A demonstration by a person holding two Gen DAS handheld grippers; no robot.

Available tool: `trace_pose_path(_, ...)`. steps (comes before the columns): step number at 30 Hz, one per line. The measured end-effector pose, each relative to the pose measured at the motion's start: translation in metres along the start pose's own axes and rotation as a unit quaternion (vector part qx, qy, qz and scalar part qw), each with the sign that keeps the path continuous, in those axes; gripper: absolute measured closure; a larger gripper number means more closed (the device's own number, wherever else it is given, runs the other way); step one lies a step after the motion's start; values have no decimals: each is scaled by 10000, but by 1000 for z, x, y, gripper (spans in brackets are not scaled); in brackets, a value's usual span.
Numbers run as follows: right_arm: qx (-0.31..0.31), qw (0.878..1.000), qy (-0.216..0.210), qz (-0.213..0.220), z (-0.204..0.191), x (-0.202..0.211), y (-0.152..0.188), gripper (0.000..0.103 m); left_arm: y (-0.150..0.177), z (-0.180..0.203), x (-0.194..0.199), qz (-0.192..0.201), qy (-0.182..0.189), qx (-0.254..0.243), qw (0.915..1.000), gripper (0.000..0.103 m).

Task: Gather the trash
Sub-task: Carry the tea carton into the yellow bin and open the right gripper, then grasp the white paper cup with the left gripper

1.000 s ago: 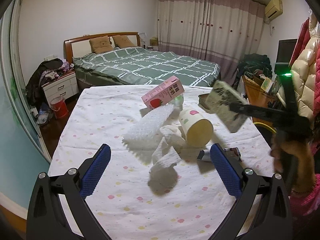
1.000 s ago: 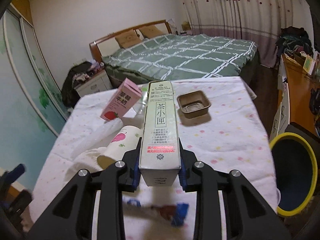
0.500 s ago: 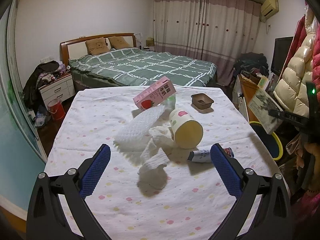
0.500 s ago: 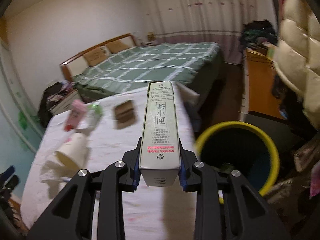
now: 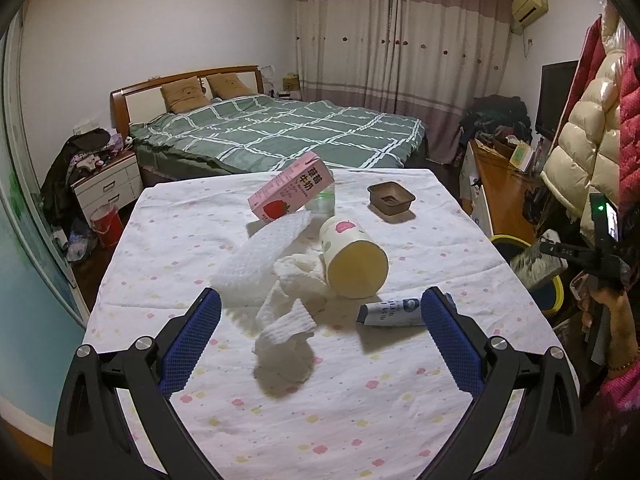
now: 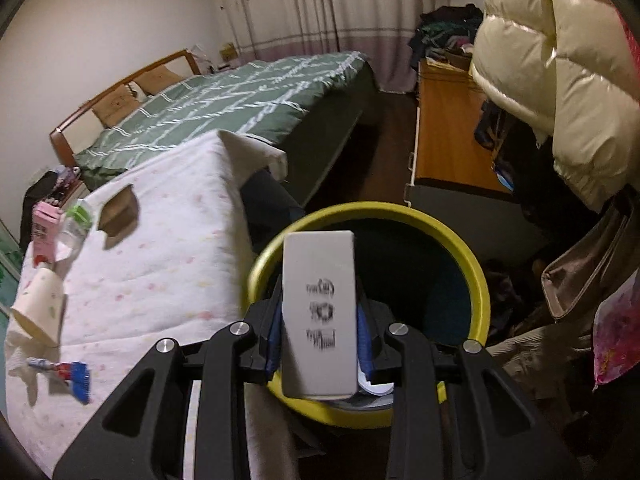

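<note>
The right gripper (image 6: 319, 344) holds a long grey carton (image 6: 319, 320) clamped between its fingers, tipped down over the open mouth of the yellow-rimmed bin (image 6: 460, 256) that stands on the floor just beside the counter (image 6: 160, 280). The carton's far end sits inside the rim as the wrist view shows it, but its near end overlaps the near edge of the bin. That is the main risk: if the fingers let go here, the carton, being long and stiff, may strike the near rim, bridge across the mouth or tip out onto the floor between the bin and the counter. The picture is blurred, so a release while the hand is swinging could also throw the carton past the bin toward the hanging coats.

The left gripper (image 5: 320, 340) hangs over the counter with its fingers spread wide and nothing between them. Below it, all on the counter away from the bin, lie a crumpled paper towel (image 5: 286, 320), a tipped paper cup (image 5: 354, 262), a small tube (image 5: 390, 312), a sheet of white foam wrap (image 5: 260, 256), a pink milk carton (image 5: 290, 192) and a brown tray (image 5: 391, 199). The cup lies on its side and can roll off the counter if nudged.
</note>
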State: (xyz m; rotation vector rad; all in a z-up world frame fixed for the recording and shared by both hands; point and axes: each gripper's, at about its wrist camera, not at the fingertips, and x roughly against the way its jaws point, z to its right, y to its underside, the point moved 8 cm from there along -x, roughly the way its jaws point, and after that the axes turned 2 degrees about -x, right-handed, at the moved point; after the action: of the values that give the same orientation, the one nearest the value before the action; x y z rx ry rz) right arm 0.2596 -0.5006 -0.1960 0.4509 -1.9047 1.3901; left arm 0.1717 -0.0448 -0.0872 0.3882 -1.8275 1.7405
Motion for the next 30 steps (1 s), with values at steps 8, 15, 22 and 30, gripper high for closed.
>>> trace_pose_path(8, -167, 9994, 180, -249, 15, -29, 5, 73, 0, 1, -7, -80, 6, -29, 10000, 5)
trace_pose_path(15, -283, 9990, 225, -266, 21, -31, 5, 72, 1, 6, -14, -147, 41, -77, 9999, 5)
trace_pose_path(22, -274, 9995, 68, -165, 15, -14, 6, 71, 0, 10, -24, -214, 74, -150, 9996, 5)
trace_pose_path(30, -208, 9996, -156, -88, 2, 6, 15, 68, -11, 11, -50, -299, 1, -388, 9988, 5)
